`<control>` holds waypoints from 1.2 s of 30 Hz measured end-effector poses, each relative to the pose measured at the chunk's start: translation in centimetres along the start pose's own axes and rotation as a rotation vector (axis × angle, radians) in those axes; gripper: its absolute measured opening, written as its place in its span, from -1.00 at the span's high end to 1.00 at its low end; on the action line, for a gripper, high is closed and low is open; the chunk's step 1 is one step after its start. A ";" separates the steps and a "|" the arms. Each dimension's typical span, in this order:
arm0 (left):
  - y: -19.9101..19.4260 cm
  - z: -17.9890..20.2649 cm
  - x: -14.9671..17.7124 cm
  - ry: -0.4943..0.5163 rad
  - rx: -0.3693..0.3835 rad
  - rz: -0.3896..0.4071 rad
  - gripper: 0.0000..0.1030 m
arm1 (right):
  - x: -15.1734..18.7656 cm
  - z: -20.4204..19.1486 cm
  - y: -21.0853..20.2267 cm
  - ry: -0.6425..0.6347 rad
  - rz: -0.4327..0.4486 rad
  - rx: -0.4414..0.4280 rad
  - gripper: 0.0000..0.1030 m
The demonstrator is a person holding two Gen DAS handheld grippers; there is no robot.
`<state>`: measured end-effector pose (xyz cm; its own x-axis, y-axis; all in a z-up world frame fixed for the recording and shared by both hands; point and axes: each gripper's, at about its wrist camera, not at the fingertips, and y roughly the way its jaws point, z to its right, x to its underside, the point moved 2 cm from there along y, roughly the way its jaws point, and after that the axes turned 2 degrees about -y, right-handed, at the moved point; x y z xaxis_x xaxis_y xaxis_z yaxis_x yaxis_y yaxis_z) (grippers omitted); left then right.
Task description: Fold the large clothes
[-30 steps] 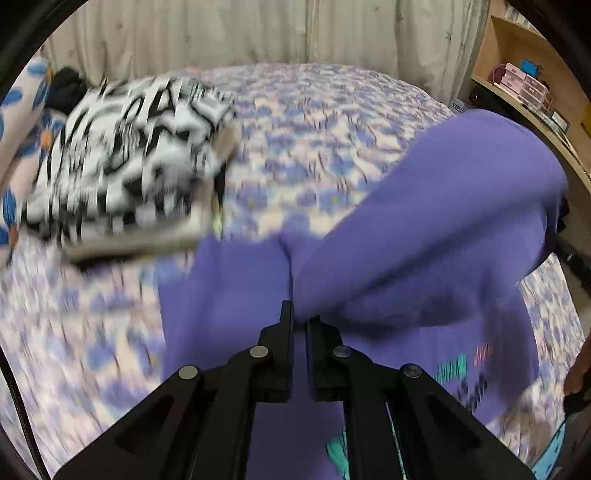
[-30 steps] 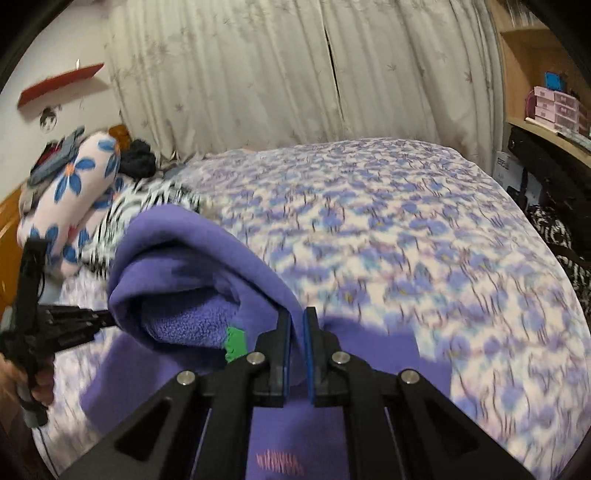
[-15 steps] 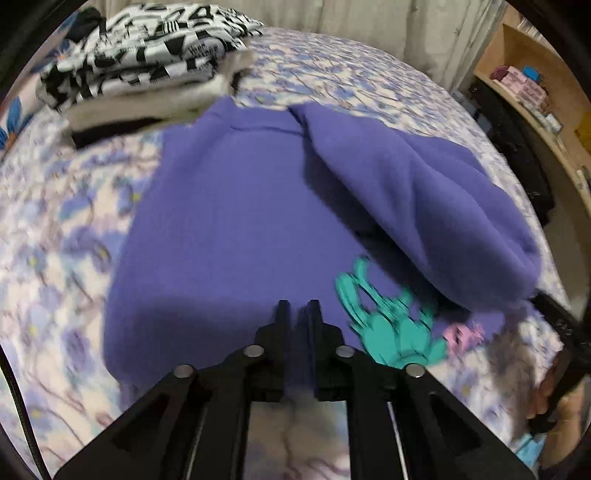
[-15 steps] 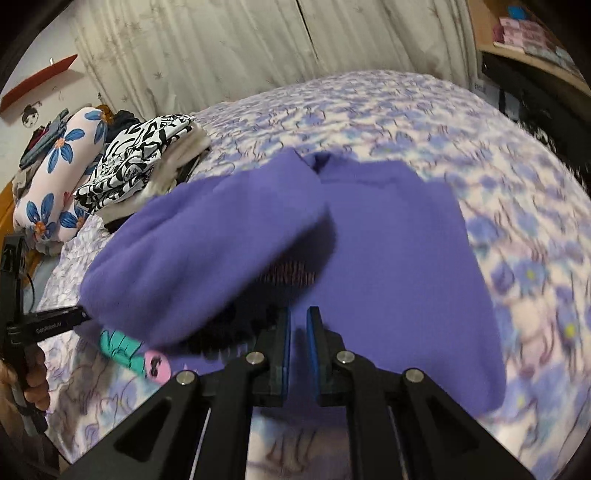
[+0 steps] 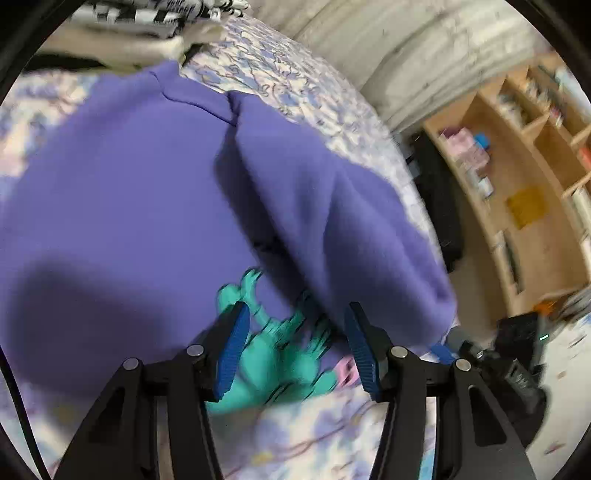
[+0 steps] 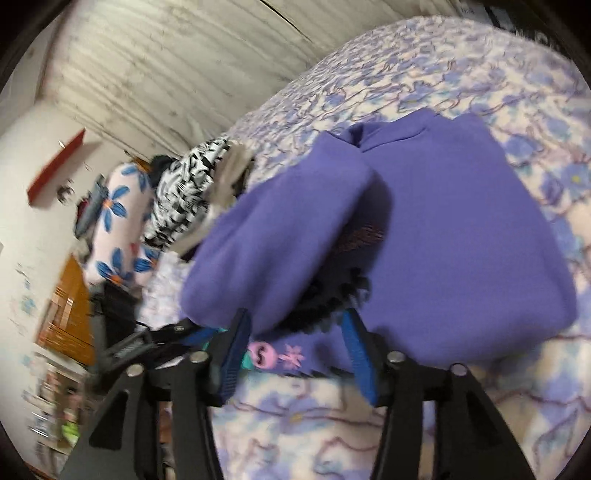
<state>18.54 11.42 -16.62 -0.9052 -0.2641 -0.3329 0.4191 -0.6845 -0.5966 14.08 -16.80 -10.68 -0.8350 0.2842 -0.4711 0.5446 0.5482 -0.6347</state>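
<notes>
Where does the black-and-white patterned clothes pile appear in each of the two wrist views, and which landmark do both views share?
Left wrist view: the patterned pile lies at the top left edge, just beyond the purple sweatshirt.
Right wrist view: the patterned pile sits left of centre, between the flowered pillow and the sweatshirt.
Shared landmark: the sweatshirt's folded-over sleeve.

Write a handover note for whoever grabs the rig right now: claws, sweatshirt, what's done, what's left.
Left claw: open, jaws just spread, nothing gripped.
Right claw: open too, just released.
Purple sweatshirt: lying on the floral bed, a purple flap folded across its front, hem and teal print toward the claws.
Folded black-and-white stack sits beyond the collar.
Done: one fold laid down.
Left: remaining folds, then probably stack it.
</notes>
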 end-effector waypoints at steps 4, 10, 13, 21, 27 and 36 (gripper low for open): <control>1.5 -0.8 -1.1 -0.068 0.162 0.014 -0.02 | -1.3 0.8 1.3 0.069 -0.008 -0.063 -0.10; 3.1 -0.8 -1.8 -0.080 0.279 0.012 -0.13 | -2.6 1.5 2.6 0.132 0.013 -0.156 -0.10; 2.4 -0.6 -2.1 -0.090 0.425 0.033 -0.13 | -2.9 1.7 2.6 0.153 0.032 -0.205 -0.10; 3.8 -0.5 -3.0 -0.106 0.379 0.034 -0.17 | -3.0 0.9 3.3 0.119 0.050 -0.199 -0.10; 5.1 0.8 -4.8 -0.127 0.222 0.076 0.68 | -3.4 -0.3 3.9 0.041 0.021 -0.104 0.63; 0.2 7.2 -4.6 0.107 -0.223 0.076 0.71 | -1.8 -2.8 2.4 -0.028 0.053 -0.029 0.73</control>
<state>22.24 7.63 -9.96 -0.8627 -0.2275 -0.4517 0.5019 -0.4950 -0.7093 16.62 -13.78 -9.61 -0.8025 0.2913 -0.5206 0.5850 0.5558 -0.5907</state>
